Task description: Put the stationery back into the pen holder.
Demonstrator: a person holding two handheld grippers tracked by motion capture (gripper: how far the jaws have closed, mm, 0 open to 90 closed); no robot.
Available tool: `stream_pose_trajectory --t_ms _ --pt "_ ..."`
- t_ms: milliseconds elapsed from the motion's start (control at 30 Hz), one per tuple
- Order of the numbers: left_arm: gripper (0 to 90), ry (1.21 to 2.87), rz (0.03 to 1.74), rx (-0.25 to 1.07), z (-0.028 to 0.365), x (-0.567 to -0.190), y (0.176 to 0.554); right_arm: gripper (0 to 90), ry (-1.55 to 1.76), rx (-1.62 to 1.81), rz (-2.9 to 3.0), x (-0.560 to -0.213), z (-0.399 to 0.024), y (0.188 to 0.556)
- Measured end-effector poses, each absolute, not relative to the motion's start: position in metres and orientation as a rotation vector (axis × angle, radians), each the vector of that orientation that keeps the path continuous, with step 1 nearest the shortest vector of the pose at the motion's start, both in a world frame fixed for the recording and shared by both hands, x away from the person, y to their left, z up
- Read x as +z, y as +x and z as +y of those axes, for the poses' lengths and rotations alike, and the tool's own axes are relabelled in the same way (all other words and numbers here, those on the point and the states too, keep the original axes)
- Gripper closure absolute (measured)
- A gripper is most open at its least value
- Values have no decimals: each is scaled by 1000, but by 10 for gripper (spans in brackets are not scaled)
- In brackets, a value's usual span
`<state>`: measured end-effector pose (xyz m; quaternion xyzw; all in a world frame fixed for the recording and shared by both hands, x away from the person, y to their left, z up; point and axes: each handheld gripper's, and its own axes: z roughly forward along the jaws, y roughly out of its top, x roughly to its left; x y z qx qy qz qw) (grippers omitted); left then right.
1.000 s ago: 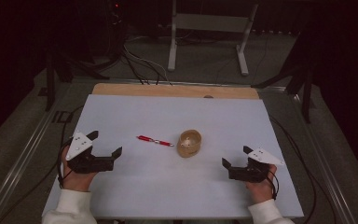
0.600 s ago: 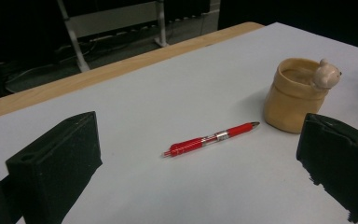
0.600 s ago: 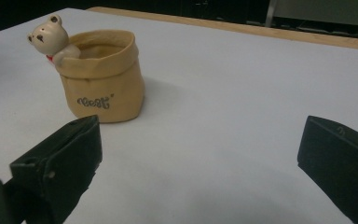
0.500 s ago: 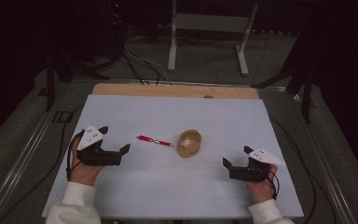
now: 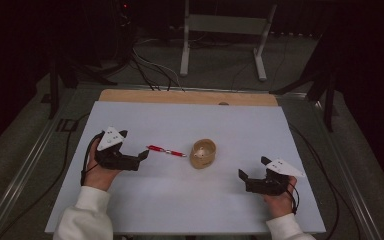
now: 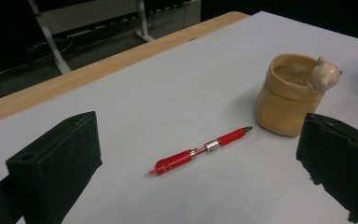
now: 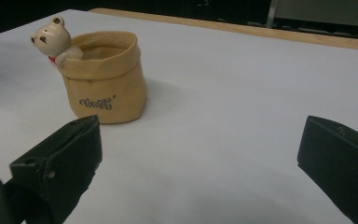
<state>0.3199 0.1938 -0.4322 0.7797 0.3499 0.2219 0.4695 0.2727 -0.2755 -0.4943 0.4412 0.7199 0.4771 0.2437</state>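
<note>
Item: red pen [image 6: 201, 151], lay flat on the white table sheet [image 5: 240, 125], between left gripper [image 5: 141, 156] and the tan pot [image 5: 203, 153]; tip pointed toward the pot, near it but apart.
Left gripper: jaws stood wide apart, empty, pen lying ahead between them; nearest to the pen, not touching.
Right gripper [image 5: 241, 175]: jaws also spread, empty, low over the sheet, well apart from the pen, aimed toward the pot.
Handling (judged): pen prob. light, stiff, smooth plastic; round barrel likely to roll or slip if nudged. Not fragile.
Hold point (judged): mid-barrel, approx. at the clear band, jaws set across the barrel; the red grip section looked less slippery.
Pot: sack-shaped w/ small bear figure [image 7: 51, 36] on the rim; upright; looked rigid, poss. ceramic, so breakable.
Hard to make out: pot interior mostly hidden by its rim, contents unclear; pen clip side not legible; lettering on the pot's front too small to read; room beyond the table dark.
</note>
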Motion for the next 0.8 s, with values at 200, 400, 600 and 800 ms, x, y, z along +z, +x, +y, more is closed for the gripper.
stream_pose_trajectory --t_ms 200,400,600,800 --pt "4 1923 834 548 186 -436 328 0 1203 1307 1965 -494 -275 273" --pt "3 1925 779 533 174 -438 334 0 1207 1308 1963 -494 -276 273" --pt "3 1945 760 531 163 -439 342 0 1205 1312 1959 -494 -276 273" --pt "4 1972 754 511 157 -447 349 0 1207 1313 1959 -494 -276 273"
